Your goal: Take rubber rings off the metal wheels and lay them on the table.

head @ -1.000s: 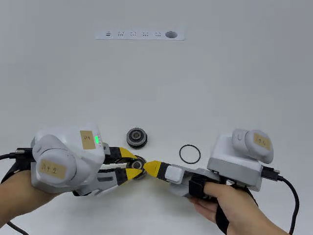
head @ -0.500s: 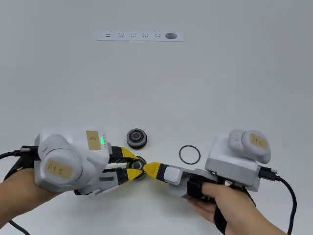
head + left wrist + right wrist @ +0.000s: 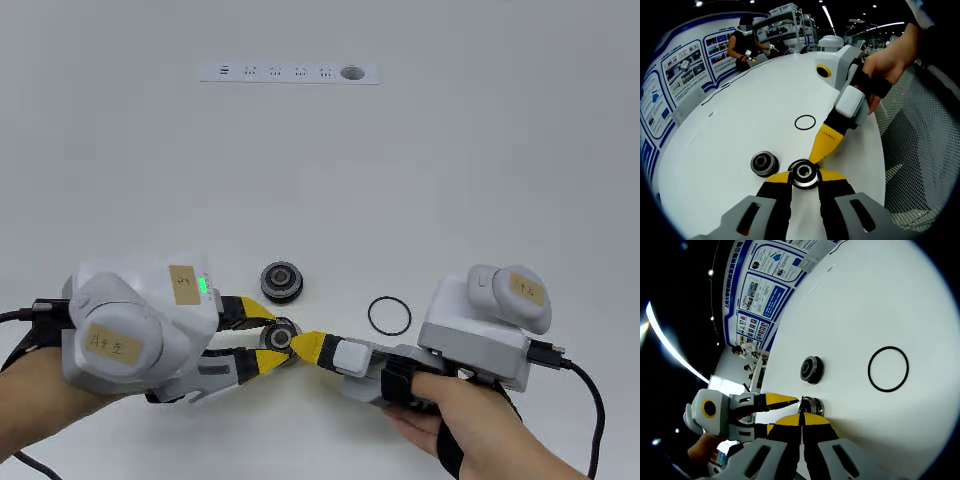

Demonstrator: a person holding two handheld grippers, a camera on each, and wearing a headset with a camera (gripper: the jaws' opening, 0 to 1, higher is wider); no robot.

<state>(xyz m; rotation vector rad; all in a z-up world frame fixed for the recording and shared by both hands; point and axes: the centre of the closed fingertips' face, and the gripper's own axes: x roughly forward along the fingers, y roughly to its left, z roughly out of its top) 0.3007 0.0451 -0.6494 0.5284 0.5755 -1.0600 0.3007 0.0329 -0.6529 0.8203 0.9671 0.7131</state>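
Metal wheel (image 3: 804, 171) sits clamped in left tongs (image 3: 806, 175); right tongs (image 3: 801, 415), closed together, touch its rim.

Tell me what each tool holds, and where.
Left tool clamps a metal wheel across its rim. Right tool, shut, touches that wheel's edge; whether it grips anything cannot be told.

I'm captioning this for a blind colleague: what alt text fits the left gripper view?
The left gripper clamps a metal wheel between its yellow jaws on a white table, while the right gripper, jaws shut, meets the wheel's rim from the upper right. A second wheel sits just left; a loose rubber ring lies beyond.
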